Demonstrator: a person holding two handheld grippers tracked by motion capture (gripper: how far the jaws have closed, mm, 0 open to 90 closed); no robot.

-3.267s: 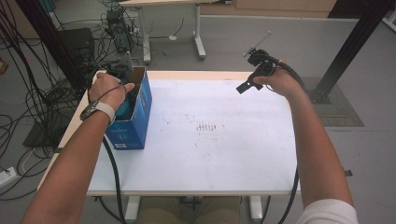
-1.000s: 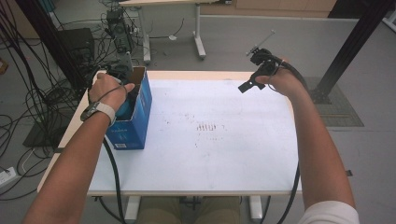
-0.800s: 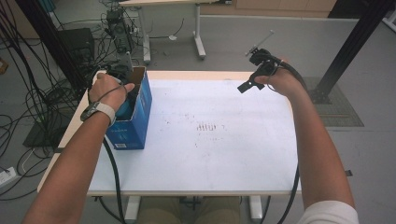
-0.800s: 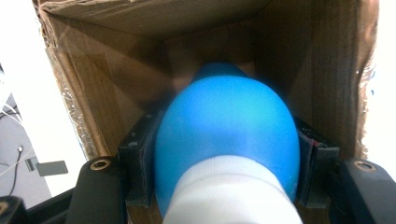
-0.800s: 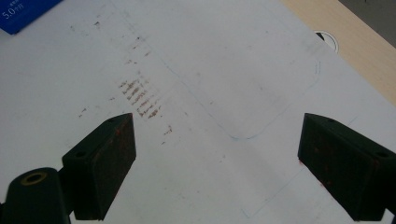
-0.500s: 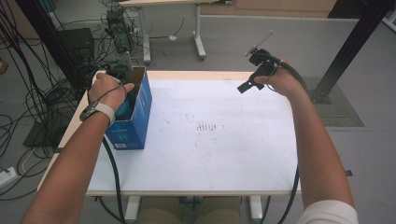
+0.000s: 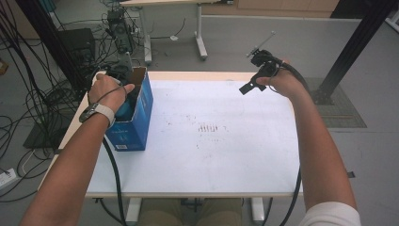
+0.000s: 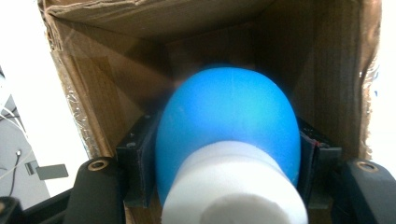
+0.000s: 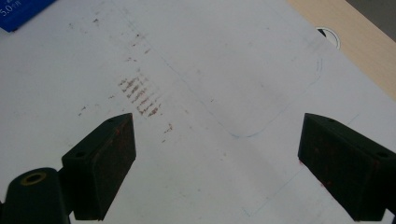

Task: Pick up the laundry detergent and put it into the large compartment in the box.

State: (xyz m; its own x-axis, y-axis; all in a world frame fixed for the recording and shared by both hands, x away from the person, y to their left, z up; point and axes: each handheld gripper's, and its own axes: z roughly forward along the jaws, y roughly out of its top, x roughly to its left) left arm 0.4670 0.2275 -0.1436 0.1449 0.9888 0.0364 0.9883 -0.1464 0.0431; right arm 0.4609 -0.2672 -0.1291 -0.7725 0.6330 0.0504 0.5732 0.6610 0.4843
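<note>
A blue cardboard box [image 7: 136, 123] stands open-topped at the table's left edge. My left gripper [image 8: 229, 161] reaches down into it, under the person's left hand [image 7: 106, 89]. Its black pads [image 8: 140, 158] press both sides of a blue rounded object [image 8: 229, 116] with a white cap [image 8: 233, 186]. These jaws have just been opening slightly, with the object still between them. Brown inner box walls [image 8: 93, 93] surround the object. My right gripper [image 7: 247, 87] hovers over the table's far right. Its jaws stand wide open [image 9: 217, 163] with nothing between them.
A white sheet [image 7: 211, 160] covers the table and bears rust-coloured smudges [image 9: 140, 93] near its middle. A cable hole [image 9: 328, 32] sits in the wooden edge. Black cables [image 7: 28, 108] crowd the floor at left, and a dark post [image 7: 353, 47] stands at right.
</note>
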